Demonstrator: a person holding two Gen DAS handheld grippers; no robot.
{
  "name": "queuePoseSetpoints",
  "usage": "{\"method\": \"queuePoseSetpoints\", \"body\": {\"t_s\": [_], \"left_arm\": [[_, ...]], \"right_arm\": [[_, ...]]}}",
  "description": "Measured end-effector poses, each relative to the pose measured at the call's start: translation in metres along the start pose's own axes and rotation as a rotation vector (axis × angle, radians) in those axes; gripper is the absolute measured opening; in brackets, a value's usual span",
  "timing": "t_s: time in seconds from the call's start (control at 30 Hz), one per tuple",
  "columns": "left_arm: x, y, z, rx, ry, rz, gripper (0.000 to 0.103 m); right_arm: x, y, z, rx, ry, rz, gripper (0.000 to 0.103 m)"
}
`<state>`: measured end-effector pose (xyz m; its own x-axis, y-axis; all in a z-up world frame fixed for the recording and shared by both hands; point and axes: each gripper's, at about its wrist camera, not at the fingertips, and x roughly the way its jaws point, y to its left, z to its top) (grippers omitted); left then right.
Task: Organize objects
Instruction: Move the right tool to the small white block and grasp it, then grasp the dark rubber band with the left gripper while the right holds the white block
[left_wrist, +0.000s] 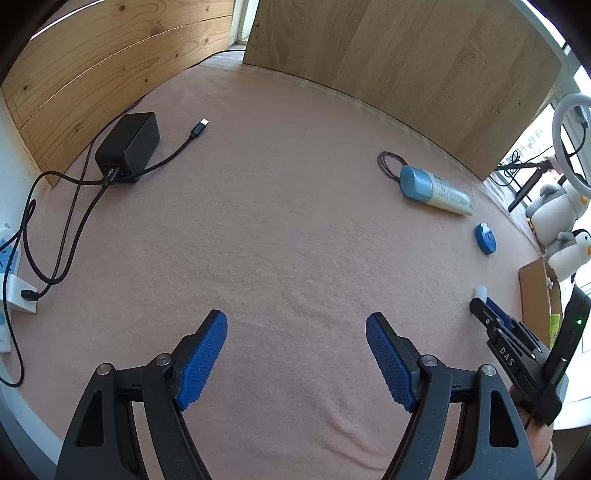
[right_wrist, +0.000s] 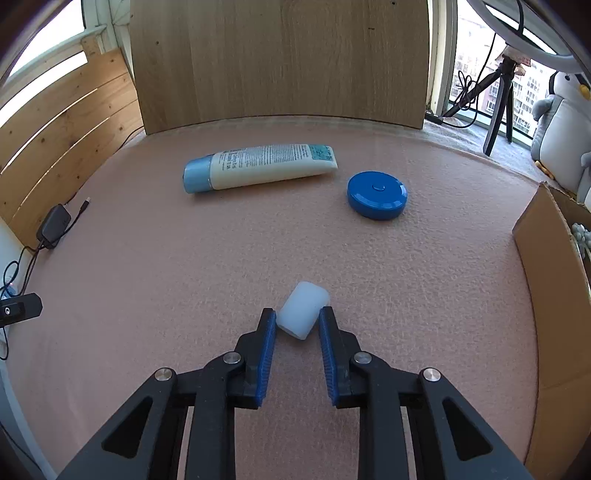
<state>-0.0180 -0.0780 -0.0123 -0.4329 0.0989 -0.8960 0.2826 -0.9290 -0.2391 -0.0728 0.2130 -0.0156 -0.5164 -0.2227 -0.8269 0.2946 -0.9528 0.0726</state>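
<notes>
Right gripper (right_wrist: 297, 325): your pads pinch only the near end of the small translucent white cylinder (right_wrist: 303, 314) — it may pivot out.
Left gripper (left_wrist: 296, 363): spread wide, empty — low centre.

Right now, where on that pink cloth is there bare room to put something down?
The widest bare patch lies mid-cloth, between the black charger and the tube. The right side is crowded: tube, blue disc, white block, cardboard box.
</notes>
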Motion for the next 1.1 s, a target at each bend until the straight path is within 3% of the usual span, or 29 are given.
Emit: {"method": "queuePoseSetpoints", "body": {"t_s": [0.27, 0.6, 0.87, 0.97, 1.07, 1.1], "left_arm": [[0.021, -0.010, 0.015, 0.024, 0.001, -0.003, 0.081], [0.088, -0.056, 0.102, 0.071, -0.090, -0.053, 0.080], [0.128, -0.100, 0.144, 0.219, -0.145, 0.020, 0.076], [0.138, -0.117, 0.148, 0.313, -0.168, 0.076, 0.065], [0.139, -0.129, 0.148, 0.365, -0.179, 0.048, 0.033], [0.139, -0.133, 0.146, 0.387, -0.177, 0.040, 0.017]], "right_arm": [[0.000, -0.002, 0.001, -0.025, 0.001, 0.009, 0.013], [-0.001, 0.004, -0.005, -0.082, -0.040, -0.011, 0.013], [0.002, 0.002, -0.008, -0.081, -0.070, 0.000, 0.013], [0.002, 0.002, -0.008, -0.077, -0.071, 0.005, 0.013], [0.002, 0.001, -0.007, -0.074, -0.071, 0.011, 0.013], [0.002, 0.000, -0.007, -0.073, -0.072, 0.013, 0.013]]}}
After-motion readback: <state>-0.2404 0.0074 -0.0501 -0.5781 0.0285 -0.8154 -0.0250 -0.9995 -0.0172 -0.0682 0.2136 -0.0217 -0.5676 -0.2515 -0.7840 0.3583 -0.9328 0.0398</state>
